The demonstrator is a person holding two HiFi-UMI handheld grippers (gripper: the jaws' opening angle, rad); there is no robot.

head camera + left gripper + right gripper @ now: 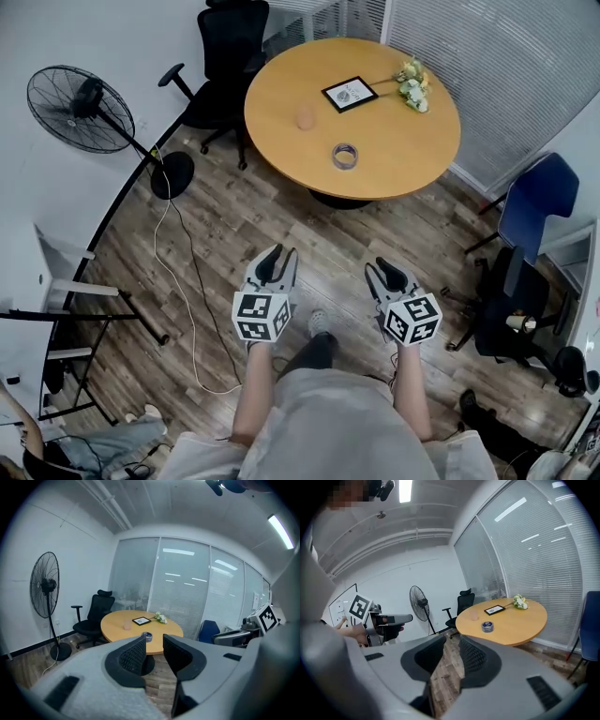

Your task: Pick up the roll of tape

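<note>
The roll of tape [345, 156] lies flat on the round wooden table [412, 155], near its front edge; it also shows as a small ring, the tape [146, 636] and the tape [487, 626], in both gripper views. My left gripper [276, 262] and right gripper [388, 274] are held side by side over the wood floor, well short of the table, pointing toward it. Both stand open with nothing between their fingers. In the left gripper view the left gripper [154, 654] frames the tape between its jaws from afar.
On the table sit a framed picture [350, 94], a small cup [306, 116] and white flowers [412, 82]. A black office chair [223, 56] stands behind the table, a standing fan [75, 108] with a cable at left, a blue chair [534, 202] at right.
</note>
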